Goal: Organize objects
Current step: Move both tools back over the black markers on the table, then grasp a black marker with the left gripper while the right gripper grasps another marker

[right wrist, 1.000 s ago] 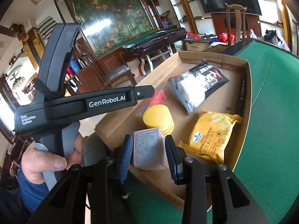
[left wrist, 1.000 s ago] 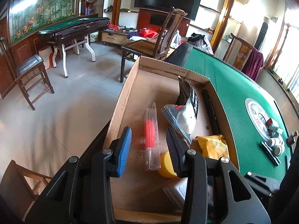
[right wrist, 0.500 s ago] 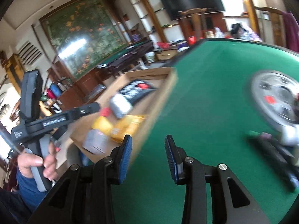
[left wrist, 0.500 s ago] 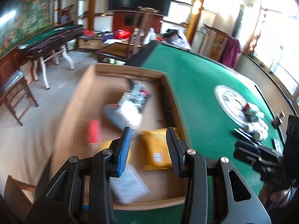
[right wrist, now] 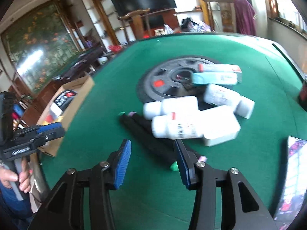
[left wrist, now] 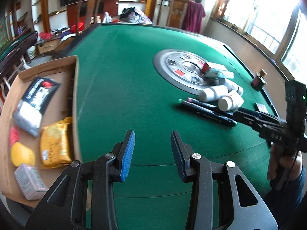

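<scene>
Green felt table (left wrist: 124,80), white bottles (right wrist: 178,126), yellow cracker packet (left wrist: 54,143), blue-padded fingers (left wrist: 127,153).

Your left wrist view looks forward past the left claw (left wrist: 152,154) from above the near edge of the desk (left wrist: 124,88), facing across the green felt. The cardboard box (left wrist: 77,99) sits at its left; the white bottles (left wrist: 220,96) lie well ahead at its right.

Your right wrist view looks past the right claw (right wrist: 152,164) from lower and nearer, with the white bottles (right wrist: 184,118) just ahead.

Both views share the bottles, the round centre plate (left wrist: 172,69) (right wrist: 165,80) and the cardboard box (right wrist: 76,94).
</scene>
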`<action>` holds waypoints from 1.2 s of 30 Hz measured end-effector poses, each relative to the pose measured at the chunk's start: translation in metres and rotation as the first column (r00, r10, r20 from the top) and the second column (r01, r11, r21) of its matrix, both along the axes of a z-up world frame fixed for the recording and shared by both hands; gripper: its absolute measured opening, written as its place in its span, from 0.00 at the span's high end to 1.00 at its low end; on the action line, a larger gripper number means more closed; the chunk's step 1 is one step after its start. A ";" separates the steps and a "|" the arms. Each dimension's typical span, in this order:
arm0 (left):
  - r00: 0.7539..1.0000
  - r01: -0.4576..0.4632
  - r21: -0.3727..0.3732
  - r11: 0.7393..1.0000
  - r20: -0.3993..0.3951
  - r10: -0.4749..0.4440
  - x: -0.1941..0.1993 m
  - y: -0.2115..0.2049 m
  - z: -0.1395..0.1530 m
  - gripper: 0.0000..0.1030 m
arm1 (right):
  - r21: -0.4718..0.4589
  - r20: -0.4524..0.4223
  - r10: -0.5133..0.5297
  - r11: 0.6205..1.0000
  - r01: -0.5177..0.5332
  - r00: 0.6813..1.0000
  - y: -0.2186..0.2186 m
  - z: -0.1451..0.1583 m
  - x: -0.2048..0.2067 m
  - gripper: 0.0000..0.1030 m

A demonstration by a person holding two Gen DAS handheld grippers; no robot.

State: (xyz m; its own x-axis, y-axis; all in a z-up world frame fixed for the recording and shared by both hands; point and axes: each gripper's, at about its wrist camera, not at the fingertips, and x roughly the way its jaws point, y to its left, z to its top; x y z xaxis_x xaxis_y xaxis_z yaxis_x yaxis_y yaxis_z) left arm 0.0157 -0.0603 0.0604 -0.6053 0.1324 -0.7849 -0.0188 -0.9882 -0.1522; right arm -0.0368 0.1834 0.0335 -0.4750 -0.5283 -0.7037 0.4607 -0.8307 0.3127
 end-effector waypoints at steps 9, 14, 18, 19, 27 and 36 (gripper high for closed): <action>0.999 0.022 -0.015 1.000 0.036 -0.021 -0.014 0.015 -0.010 0.63 | -0.038 0.059 -0.023 0.999 0.026 0.998 0.009 -0.021 -0.019 0.55; 0.999 0.008 -0.012 1.000 0.049 -0.007 -0.018 0.013 -0.015 0.63 | -0.126 0.127 0.063 0.991 -0.047 0.990 0.002 -0.028 -0.014 0.55; 0.998 -0.012 -0.012 1.000 0.057 0.012 -0.021 0.009 -0.017 0.63 | -0.262 0.192 0.213 0.952 -0.159 0.958 -0.009 -0.029 -0.006 0.54; 0.998 -0.015 -0.012 1.000 0.059 0.016 -0.022 0.008 -0.017 0.63 | -0.273 0.187 0.212 0.949 -0.156 0.959 -0.008 -0.026 -0.005 0.54; 0.991 0.027 0.063 0.998 0.129 -0.035 -0.047 0.028 -0.026 0.63 | -0.180 0.121 0.099 0.981 -0.076 0.988 0.003 -0.016 -0.001 0.54; 0.982 0.050 0.137 0.989 0.172 -0.073 -0.082 0.065 -0.031 0.63 | -0.176 0.116 0.037 0.984 -0.016 0.993 0.015 -0.013 -0.005 0.54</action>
State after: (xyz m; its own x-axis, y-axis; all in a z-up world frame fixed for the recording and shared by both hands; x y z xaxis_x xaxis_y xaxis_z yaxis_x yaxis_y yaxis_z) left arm -0.0662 0.0047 0.0295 -0.4466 0.2741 -0.8517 -0.0403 -0.9571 -0.2868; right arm -0.0415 0.1988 0.0209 -0.3783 -0.6592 -0.6499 0.4329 -0.7466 0.5052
